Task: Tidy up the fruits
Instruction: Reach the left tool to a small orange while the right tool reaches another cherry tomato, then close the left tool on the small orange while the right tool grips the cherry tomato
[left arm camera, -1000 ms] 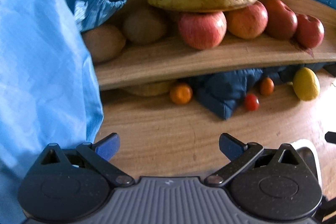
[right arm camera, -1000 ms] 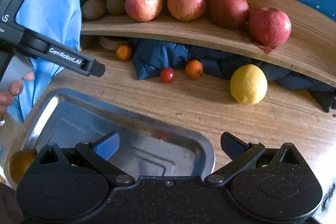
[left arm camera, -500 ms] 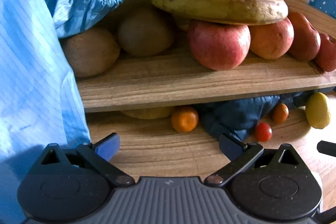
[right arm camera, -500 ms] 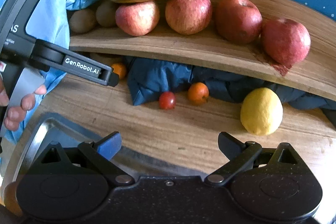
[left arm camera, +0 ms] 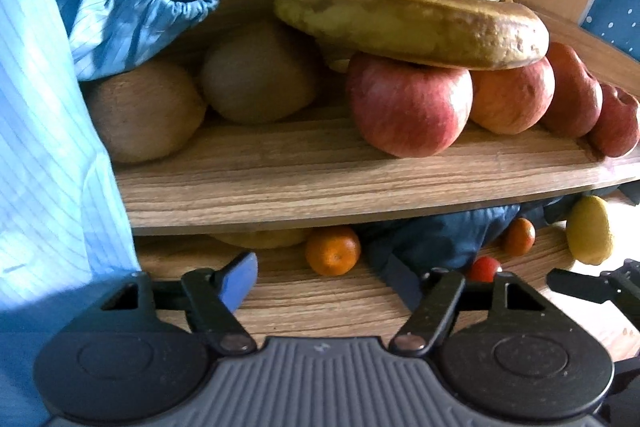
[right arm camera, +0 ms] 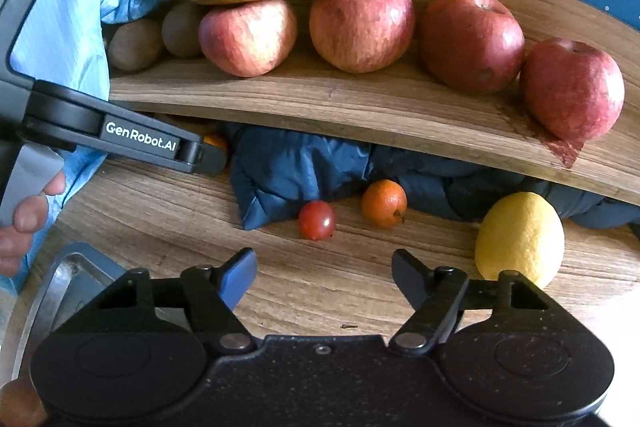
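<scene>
On a curved wooden shelf (left arm camera: 320, 183) lie two kiwis (left arm camera: 148, 115), several red apples (left arm camera: 408, 107) and a bunch of bananas (left arm camera: 408, 19). Under it, on the wooden table, sit a small orange (left arm camera: 333, 250), a cherry tomato (right arm camera: 317, 220), another small orange (right arm camera: 383, 203) and a lemon (right arm camera: 520, 239). My left gripper (left arm camera: 324, 279) is open and empty, pointing under the shelf at the first orange. My right gripper (right arm camera: 324, 271) is open and empty, just short of the tomato. The left gripper's finger (right arm camera: 160, 143) shows in the right wrist view.
A dark blue cloth (right arm camera: 296, 171) is bunched under the shelf behind the small fruit. A light blue sleeve (left arm camera: 48, 147) fills the left side. A metal tray (right arm camera: 60, 279) lies at the lower left of the right wrist view, with a hand (right arm camera: 24, 223) beside it.
Both grippers have moved forward toward the shelf and the fruit under it. The tray has slid mostly out of the right wrist view. Both stayed open.
</scene>
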`<move>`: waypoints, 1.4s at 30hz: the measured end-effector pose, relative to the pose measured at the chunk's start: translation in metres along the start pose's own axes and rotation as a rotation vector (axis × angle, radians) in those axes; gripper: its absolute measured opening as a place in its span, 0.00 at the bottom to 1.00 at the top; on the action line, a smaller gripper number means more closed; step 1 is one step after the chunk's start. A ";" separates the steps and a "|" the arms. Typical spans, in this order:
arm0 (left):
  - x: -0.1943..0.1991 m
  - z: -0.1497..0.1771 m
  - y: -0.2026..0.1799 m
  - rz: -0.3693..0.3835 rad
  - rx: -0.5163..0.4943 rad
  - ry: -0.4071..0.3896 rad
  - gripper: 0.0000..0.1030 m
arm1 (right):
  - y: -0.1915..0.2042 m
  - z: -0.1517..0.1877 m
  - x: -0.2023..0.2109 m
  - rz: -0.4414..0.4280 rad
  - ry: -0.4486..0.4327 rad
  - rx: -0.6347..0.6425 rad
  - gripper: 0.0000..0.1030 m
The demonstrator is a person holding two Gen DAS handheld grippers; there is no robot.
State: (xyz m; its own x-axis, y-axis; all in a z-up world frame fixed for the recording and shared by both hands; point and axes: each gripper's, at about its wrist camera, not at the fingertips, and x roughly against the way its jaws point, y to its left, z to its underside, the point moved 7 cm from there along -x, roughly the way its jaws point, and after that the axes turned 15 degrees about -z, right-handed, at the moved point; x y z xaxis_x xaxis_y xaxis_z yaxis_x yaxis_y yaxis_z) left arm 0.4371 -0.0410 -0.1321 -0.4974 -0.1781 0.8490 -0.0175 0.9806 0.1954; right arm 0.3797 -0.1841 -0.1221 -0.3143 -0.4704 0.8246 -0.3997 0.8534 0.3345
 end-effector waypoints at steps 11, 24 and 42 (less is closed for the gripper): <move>-0.003 -0.002 -0.004 0.017 0.029 0.000 0.48 | 0.002 -0.007 -0.006 0.002 -0.002 0.006 0.54; -0.013 0.000 -0.018 0.007 0.031 0.023 0.41 | 0.007 -0.014 -0.015 0.008 0.001 0.007 0.47; -0.023 0.006 -0.017 0.011 0.039 0.048 0.34 | -0.001 -0.015 -0.029 0.003 0.002 0.005 0.29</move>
State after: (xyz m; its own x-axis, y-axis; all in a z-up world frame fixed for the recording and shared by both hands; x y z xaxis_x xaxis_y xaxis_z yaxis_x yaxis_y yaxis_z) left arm 0.4440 -0.0526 -0.1580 -0.4560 -0.1697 0.8737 -0.0461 0.9848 0.1672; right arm 0.4019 -0.1684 -0.1395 -0.3138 -0.4678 0.8262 -0.4036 0.8534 0.3299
